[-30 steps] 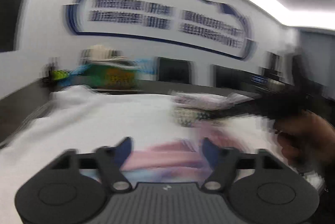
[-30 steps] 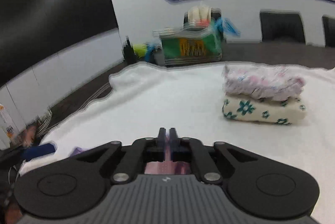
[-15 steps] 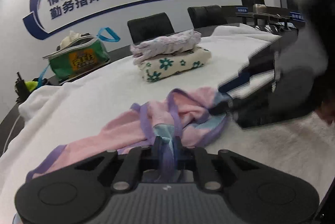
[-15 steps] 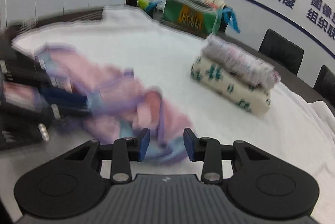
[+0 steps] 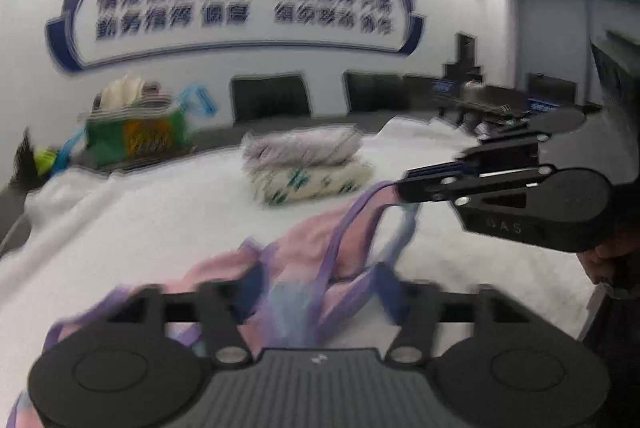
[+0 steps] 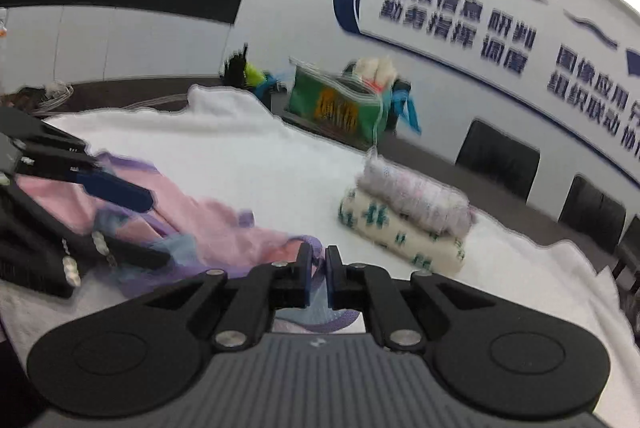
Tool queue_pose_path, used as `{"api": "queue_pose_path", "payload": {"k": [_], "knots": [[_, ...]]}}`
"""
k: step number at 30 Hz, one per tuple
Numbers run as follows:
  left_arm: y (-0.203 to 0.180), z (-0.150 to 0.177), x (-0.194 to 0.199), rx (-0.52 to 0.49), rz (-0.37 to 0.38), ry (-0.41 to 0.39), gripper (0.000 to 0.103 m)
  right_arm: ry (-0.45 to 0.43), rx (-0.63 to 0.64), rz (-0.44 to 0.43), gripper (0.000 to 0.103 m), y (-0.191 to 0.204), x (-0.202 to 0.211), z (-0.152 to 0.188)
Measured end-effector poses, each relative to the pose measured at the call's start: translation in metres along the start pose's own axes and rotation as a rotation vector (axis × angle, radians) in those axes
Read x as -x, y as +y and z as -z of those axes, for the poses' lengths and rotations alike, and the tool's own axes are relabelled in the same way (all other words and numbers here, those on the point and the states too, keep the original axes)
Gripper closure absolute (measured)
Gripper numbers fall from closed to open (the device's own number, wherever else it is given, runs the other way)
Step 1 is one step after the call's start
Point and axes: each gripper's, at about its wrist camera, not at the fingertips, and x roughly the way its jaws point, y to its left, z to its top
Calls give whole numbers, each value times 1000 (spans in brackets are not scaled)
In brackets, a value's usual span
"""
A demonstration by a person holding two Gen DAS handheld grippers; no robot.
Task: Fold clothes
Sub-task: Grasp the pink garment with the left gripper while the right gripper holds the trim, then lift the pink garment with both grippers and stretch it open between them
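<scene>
- Two tools at work on one pink garment (image 5: pixel 304 252) crumpled on the white-covered desk (image 5: pixel 140 212), near the front edge
- Right tool (image 6: pixel 318 268): pressed together, pinching the garment's purple trim; in the left view it lifts that strip off the heap
- Left tool (image 5: pixel 316 288): spread wide, jaws opening; cloth lies between the fingers, pads not pressing it, so no hold
- Garment runs roughly sideways, from the left tool across to the right; left tool sits right over the bulk, so it is nearer for the next grab
- Judgement: still spreading out, no fold made yet
- Two folded pieces (image 5: pixel 304 168) stacked farther back, well apart; green bag (image 6: pixel 340 108) behind
</scene>
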Motion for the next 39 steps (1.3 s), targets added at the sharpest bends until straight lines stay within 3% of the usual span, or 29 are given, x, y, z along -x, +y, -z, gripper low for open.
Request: {"api": "queue_pose_path", "payload": {"k": [3,6,11,13,14,15,18,21,25,28,30,35,36,37,39], "knots": [[-18,-3,-13,-61,-35,-16,33,-20,30,-19,100,8,12,-4],[-19,-6,-28,-34,-92,-12,34,-25,60,-22,100,17,19,-4],[-19,-14,-48,12,-51,1,37,-38,47,-17,100,18,28,-3],[-21,-14,-54,15,-58,15,46,-44,43,-7,100,18,33,-3],[-20,-14,-54,26,-81,18,56,-47,42,-4,100,18,35,-3],[-18,-13,-51,35,-107,15,60,-48,38,5,100,17,37,-2],[-11,-7,-36,47,-189,-5,60,-41,23,38,100,11,45,7],[-14,0,-9,-14,-308,-37,67,-8,-26,74,100,-3,45,23],[-11,12,22,-78,-404,-46,69,10,-94,108,100,-13,44,34],[2,22,33,-23,-441,-32,91,-4,-82,116,100,-4,49,33],[10,29,38,-5,-482,-29,94,4,-74,132,100,0,47,33],[21,38,55,87,-403,-22,93,33,-81,148,100,9,43,37],[20,38,58,102,-355,-31,90,31,-81,136,100,11,44,38],[13,34,59,92,-292,-46,86,28,-82,125,100,14,45,37],[-5,25,55,47,-173,-74,59,15,-95,99,100,15,48,34]]}}
